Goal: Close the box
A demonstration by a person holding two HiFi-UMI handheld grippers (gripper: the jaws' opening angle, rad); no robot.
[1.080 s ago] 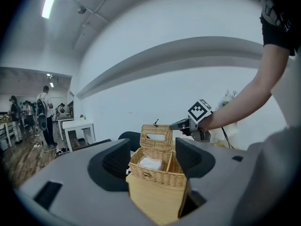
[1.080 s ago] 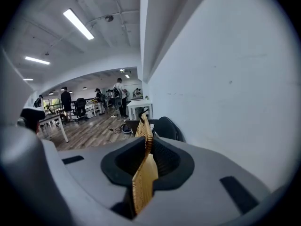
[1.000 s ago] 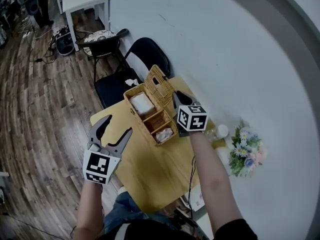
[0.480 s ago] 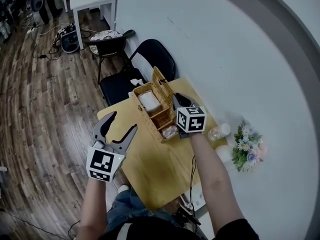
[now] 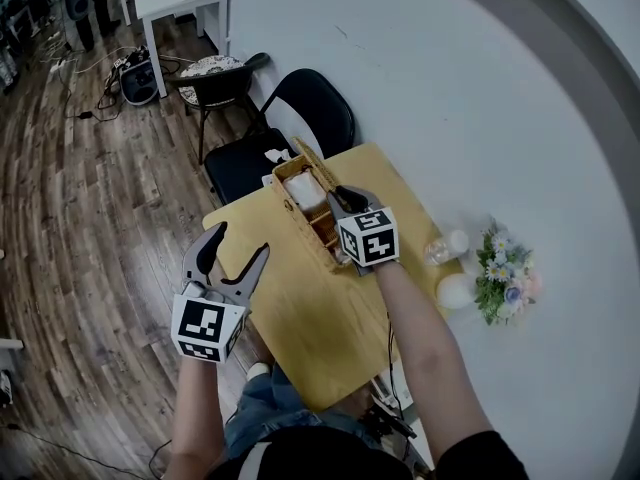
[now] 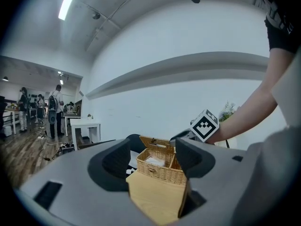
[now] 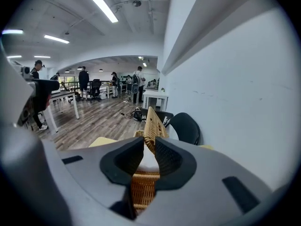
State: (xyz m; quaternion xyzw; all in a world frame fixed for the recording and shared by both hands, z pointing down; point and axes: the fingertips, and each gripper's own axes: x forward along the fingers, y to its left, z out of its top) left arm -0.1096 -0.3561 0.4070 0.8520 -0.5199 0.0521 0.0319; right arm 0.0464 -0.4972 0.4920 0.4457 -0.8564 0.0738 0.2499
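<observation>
– Fingers [image 7: 174,161] of the right gripper [image 7: 149,142] are pinched on the lid [image 7: 150,121]. Its woven rim sits right between the two pads, though the jaws have just been opening a touch.
– And the left gripper [image 6: 153,145]?
– Its fingers [image 6: 115,166] are spread with nothing between them. They're well short of the box [image 6: 160,168], which shows beyond the gap.
– Where exactly is the box?
– Just below and ahead of the right fingers, on the yellow table [image 5: 300,328]. The lid is tilted partway over the opening and hinged on the side away from the left fingers.
– How do you think it'll handle?
– Light, I'd say. It's thin wicker, stiff enough to keep its shape but with some give, and rough enough that the pads shouldn't slip. The lid should swing on its hinge, so the free edge, where the right fingers are, looks the sensible place to hold. Squeeze too hard and the weave might crack. A box that light could also skid on the smooth top, so the left fingers might steady the front wall.
– What does it look like?
– Honey-coloured, oblong and divided inside, with something white [image 5: 303,190] in the compartment farthest from the right fingers. Past that there's a black chair [image 5: 315,108].
</observation>
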